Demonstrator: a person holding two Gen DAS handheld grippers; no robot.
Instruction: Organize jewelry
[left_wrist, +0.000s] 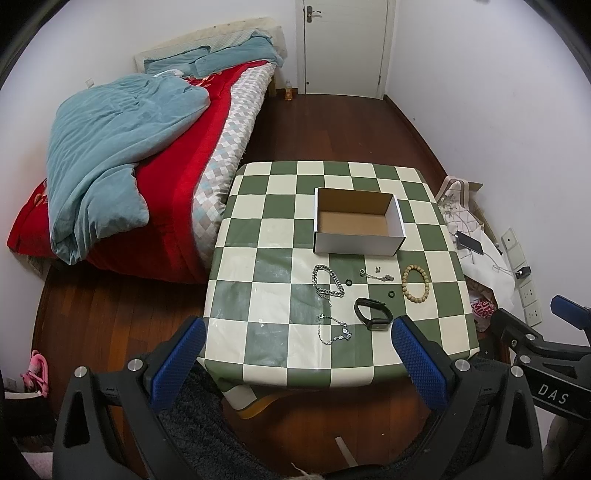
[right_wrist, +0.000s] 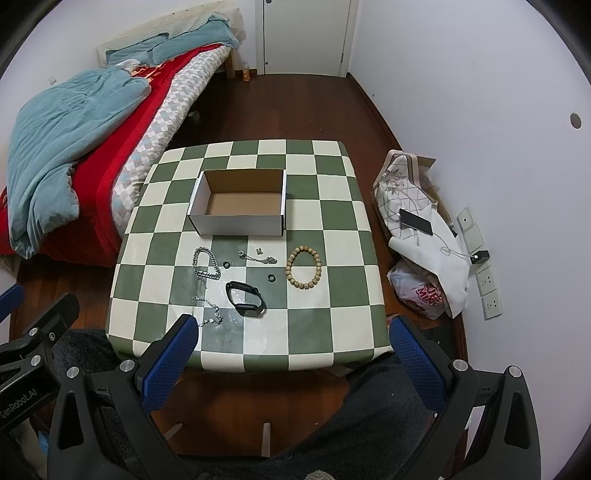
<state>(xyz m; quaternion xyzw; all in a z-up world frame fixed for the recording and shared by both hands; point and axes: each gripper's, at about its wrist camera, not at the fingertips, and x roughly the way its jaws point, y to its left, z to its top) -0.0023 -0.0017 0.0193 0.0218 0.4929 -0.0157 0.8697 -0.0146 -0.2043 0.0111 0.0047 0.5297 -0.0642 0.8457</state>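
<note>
1. Left wrist view: we hold the left gripper (left_wrist: 297, 341) released, with wide jaws, above the near edge of the checkered table (left_wrist: 258, 354), grasping nothing.
2. The right gripper (right_wrist: 291, 341) is released too, so either one can start.
3. The cardboard box (right_wrist: 240, 221) stands empty behind the jewelry, probably as its destination.
4. The bead bracelet (right_wrist: 303, 268), black wristband (right_wrist: 246, 298), thick chain (right_wrist: 206, 266) and thin necklace (right_wrist: 208, 310) lie apart, which should make single picks easier.

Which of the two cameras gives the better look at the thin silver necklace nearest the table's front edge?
The left wrist view: the thin necklace lies whole between the open fingers. In the right wrist view the necklace is partly hidden behind that gripper's fingertip.
</note>
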